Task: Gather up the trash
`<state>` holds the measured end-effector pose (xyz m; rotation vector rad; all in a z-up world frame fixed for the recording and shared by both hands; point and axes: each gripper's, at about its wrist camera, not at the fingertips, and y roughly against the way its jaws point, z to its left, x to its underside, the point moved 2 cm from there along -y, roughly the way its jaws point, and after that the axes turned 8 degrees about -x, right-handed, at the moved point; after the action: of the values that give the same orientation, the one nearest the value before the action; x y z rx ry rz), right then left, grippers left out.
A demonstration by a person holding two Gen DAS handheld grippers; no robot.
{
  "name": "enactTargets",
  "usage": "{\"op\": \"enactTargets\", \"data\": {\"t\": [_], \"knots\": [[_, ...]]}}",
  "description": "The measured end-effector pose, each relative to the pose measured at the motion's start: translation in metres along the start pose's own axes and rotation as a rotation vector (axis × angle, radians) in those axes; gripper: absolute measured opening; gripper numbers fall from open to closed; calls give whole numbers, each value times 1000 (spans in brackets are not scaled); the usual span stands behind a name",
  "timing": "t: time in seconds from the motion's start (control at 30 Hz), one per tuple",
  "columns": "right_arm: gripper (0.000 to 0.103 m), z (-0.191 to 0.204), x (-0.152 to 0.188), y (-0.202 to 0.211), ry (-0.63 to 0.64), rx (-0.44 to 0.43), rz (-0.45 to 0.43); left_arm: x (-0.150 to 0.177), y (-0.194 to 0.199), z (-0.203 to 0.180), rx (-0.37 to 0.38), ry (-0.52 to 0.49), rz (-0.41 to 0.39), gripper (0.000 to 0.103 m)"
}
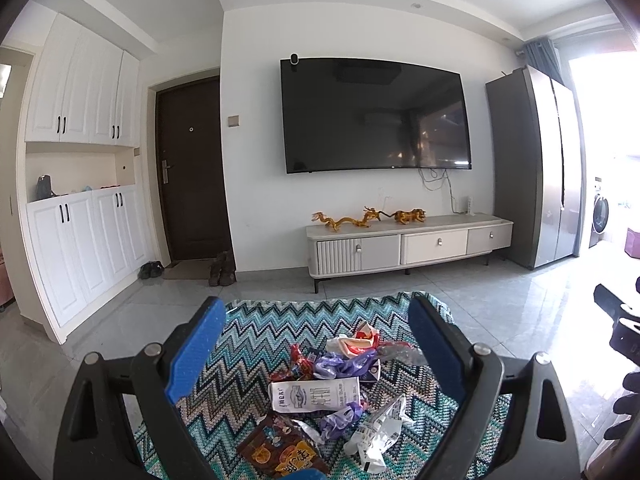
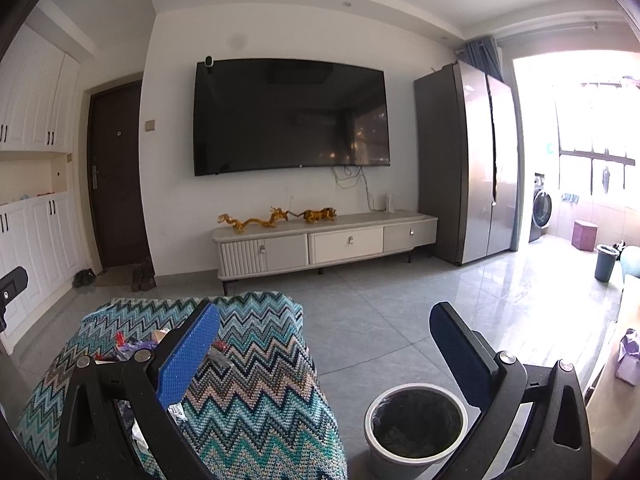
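Zigzag cloth [image 1: 256, 336] covers a low surface that bears the trash [image 1: 328, 392] in one heap, handy for picking. Left gripper [image 1: 316, 344] hangs over it, jaws wide and empty; right gripper [image 2: 324, 344], likewise spread, frames the bin [image 2: 416, 424] just beside the cloth.

Left gripper [image 1: 316, 344] and right gripper [image 2: 324, 344], jaws wide apart, empty.

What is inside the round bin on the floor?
The bin has a dark bag lining it, and no trash shows in the part I can see. The right claw's finger covers a bit of the rim, and the very bottom is too dark to tell.
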<state>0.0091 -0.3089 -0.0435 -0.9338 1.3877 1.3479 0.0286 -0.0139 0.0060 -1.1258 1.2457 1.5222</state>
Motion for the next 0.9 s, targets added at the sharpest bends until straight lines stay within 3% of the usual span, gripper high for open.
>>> {"op": "enactTargets", "data": {"t": [0.9], "knots": [[103,-2,-1,-38,-13,-9,60,-1,-39,-11,50,-39,47,93]]}}
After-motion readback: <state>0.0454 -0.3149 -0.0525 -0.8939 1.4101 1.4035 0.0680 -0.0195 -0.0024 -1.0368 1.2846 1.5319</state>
